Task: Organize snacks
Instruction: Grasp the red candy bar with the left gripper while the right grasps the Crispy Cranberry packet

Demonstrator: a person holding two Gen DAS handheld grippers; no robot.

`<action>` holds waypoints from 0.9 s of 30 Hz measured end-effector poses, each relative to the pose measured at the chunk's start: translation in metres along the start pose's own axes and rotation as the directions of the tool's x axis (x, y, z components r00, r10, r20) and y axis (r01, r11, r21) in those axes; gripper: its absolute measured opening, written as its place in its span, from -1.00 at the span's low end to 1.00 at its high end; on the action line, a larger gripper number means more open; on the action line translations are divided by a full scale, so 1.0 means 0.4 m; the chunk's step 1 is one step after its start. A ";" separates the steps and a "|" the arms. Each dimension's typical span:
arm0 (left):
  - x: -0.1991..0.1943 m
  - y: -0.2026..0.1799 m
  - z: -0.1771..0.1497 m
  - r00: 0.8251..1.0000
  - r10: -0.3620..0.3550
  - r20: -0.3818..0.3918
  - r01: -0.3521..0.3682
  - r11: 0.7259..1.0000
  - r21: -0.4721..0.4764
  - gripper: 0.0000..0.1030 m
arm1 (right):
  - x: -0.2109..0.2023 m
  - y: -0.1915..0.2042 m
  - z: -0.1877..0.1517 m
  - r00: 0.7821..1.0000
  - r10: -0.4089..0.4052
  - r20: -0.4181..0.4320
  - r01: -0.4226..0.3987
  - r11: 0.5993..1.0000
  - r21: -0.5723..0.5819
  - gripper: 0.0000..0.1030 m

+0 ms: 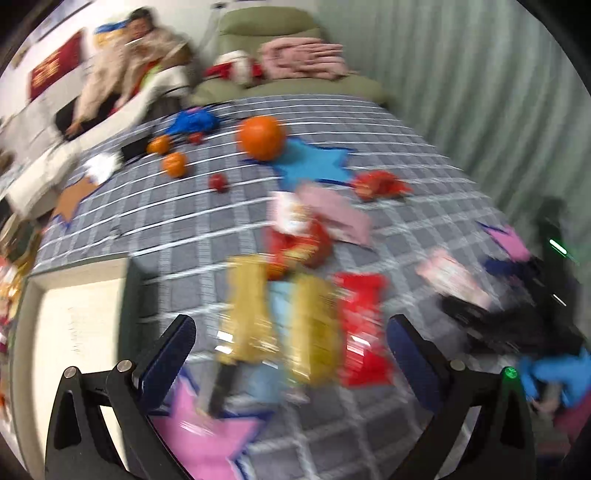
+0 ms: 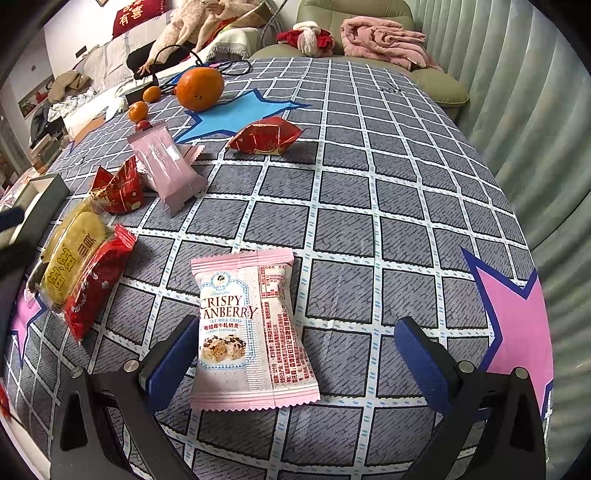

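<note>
Right gripper (image 2: 295,354), jaws spread wide, straddles a pink cranberry crisp packet (image 2: 251,332) on the checked tablecloth (image 2: 369,206); left gripper (image 1: 291,350) is likewise spread.

Green armchair (image 2: 354,22), pleated curtain (image 2: 524,92)

A: What carries the items?
B: A table under a grey checked cloth (image 2: 369,206), with a blue star (image 2: 236,114) at 11 o'clock and a pink star (image 2: 513,325) at 4 o'clock.

A: What lies on it?
B: 1 large orange (image 2: 199,88) on the blue star; 2 small oranges (image 2: 144,103) just beside it at 10 o'clock. A red packet (image 2: 264,138) lies at 12 o'clock, a plain pink packet (image 2: 168,166) at 10 o'clock. At 9 o'clock, a yellow packet (image 2: 72,258) touches a red wrapper (image 2: 98,280). The cranberry crisp packet (image 2: 247,328) lies at 6 o'clock.
</note>
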State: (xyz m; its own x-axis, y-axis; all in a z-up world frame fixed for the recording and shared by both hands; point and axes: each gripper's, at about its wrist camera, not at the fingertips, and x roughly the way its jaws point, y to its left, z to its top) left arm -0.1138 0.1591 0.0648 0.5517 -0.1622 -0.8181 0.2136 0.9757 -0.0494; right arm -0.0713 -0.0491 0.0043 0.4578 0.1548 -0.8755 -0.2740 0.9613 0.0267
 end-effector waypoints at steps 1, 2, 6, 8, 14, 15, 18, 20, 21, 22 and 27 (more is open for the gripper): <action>-0.010 -0.026 -0.006 1.000 -0.027 0.005 0.027 0.999 0.030 1.00 | -0.002 -0.001 -0.001 1.000 0.001 0.002 -0.001 1.000 0.001 1.00; -0.014 -0.056 -0.013 0.998 -0.055 0.003 0.055 0.997 0.056 1.00 | -0.003 -0.002 -0.002 1.000 0.001 0.003 -0.001 1.000 0.001 1.00; 0.027 -0.125 -0.038 0.989 -0.134 -0.059 0.139 0.987 0.077 1.00 | -0.005 -0.004 0.000 1.000 0.005 0.005 -0.005 1.000 0.002 1.00; 0.059 -0.136 -0.052 0.986 -0.142 -0.085 0.147 0.987 0.064 1.00 | -0.007 -0.006 -0.001 1.000 0.007 0.007 -0.007 1.000 0.001 1.00; 0.131 -0.098 -0.060 0.992 -0.088 -0.090 0.092 0.995 0.042 1.00 | -0.011 -0.007 -0.007 1.000 0.006 0.019 -0.006 1.000 0.002 1.00; 0.140 -0.094 -0.055 0.993 -0.071 -0.090 0.076 0.996 0.053 1.00 | -0.012 -0.008 -0.007 1.000 0.006 0.021 -0.006 1.000 0.002 1.00; 0.167 -0.079 -0.024 0.994 -0.033 -0.100 0.039 0.997 0.067 1.00 | -0.011 -0.007 -0.006 1.000 0.005 0.024 -0.005 1.000 0.003 1.00; 0.170 -0.078 -0.014 0.993 -0.029 -0.116 0.036 0.998 0.058 1.00 | -0.011 -0.007 -0.007 1.000 0.005 0.027 -0.005 1.000 0.004 1.00; 0.166 -0.082 -0.015 0.993 -0.031 -0.118 0.038 0.998 0.055 1.00 | -0.011 -0.006 -0.008 1.000 0.004 0.028 -0.005 1.000 0.004 1.00; 0.161 -0.090 -0.019 0.993 -0.028 -0.114 0.035 0.998 0.058 1.00 | -0.010 -0.006 -0.009 1.000 0.005 0.030 -0.005 1.000 0.003 1.00; 0.170 -0.141 -0.035 0.992 0.034 -0.118 -0.021 0.994 0.110 1.00 | -0.007 -0.005 -0.006 1.000 0.003 0.025 -0.003 1.000 0.002 1.00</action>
State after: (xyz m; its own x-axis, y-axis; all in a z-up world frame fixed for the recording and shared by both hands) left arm -0.0998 0.0950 0.0040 0.4595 -0.1106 -0.8813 0.2893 0.9567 0.0308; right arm -0.0742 -0.0519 0.0057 0.4781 0.1633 -0.8630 -0.2736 0.9614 0.0303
